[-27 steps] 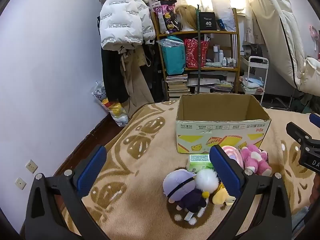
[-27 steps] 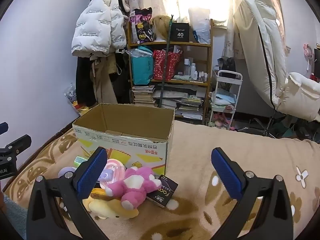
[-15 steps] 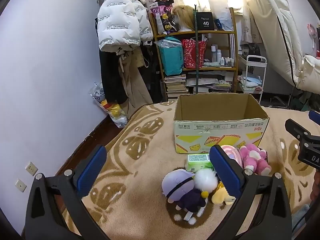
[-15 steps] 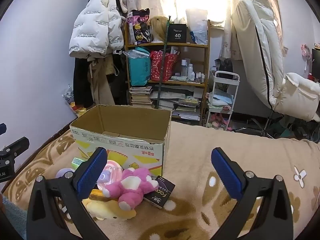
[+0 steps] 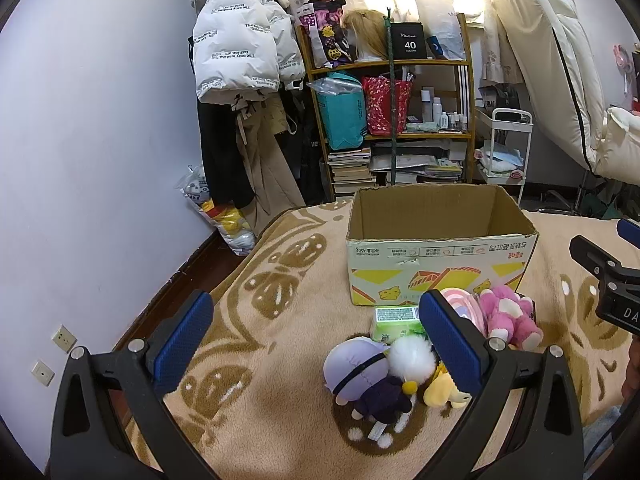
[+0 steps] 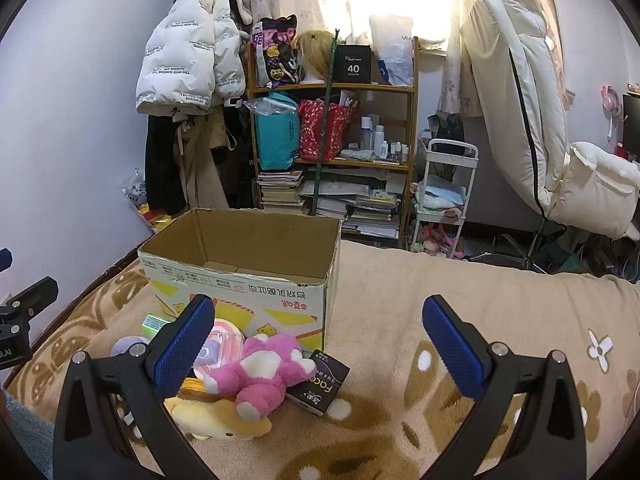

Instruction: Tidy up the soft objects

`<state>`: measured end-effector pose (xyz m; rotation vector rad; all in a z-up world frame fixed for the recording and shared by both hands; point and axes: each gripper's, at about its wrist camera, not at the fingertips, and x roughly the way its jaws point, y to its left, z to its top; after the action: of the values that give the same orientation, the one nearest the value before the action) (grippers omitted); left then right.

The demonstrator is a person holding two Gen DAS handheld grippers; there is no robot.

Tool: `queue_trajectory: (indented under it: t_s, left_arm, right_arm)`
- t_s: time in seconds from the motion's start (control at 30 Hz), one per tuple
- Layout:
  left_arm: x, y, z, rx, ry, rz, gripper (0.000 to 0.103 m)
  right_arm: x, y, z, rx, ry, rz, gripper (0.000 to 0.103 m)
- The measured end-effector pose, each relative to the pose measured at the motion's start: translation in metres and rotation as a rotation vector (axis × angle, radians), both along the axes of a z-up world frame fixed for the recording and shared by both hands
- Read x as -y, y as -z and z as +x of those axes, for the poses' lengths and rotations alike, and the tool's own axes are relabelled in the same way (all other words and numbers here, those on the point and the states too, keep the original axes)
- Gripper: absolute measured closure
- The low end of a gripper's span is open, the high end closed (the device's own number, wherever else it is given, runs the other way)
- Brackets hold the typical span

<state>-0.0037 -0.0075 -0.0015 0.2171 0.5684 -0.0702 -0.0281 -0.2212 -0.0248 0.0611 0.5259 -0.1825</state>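
My left gripper (image 5: 316, 336) and right gripper (image 6: 320, 340) are both spread, holding nothing. Ahead sits the open cardboard box (image 6: 240, 276), apparently empty; the plush toys (image 6: 260, 372) and a "Face" packet (image 6: 320, 386) lie before it.

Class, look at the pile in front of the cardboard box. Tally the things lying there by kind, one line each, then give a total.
Plush toys: 3 (purple-hatted doll, pink plush, yellow plush)
White pompom: 1
Green packet: 1
Pink striped round case: 1
Dark packet: 1
Total: 7
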Motion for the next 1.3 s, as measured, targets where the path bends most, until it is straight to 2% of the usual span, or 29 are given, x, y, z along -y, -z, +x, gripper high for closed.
queue_trajectory:
  t_s: [1.3]
  left_arm:
    - [-0.0059,0.0055,0.0025,-0.006,-0.004,0.01,0.002]
  right_arm:
    - [0.002,0.0022,0.001,-0.01,0.004,0.007,0.0]
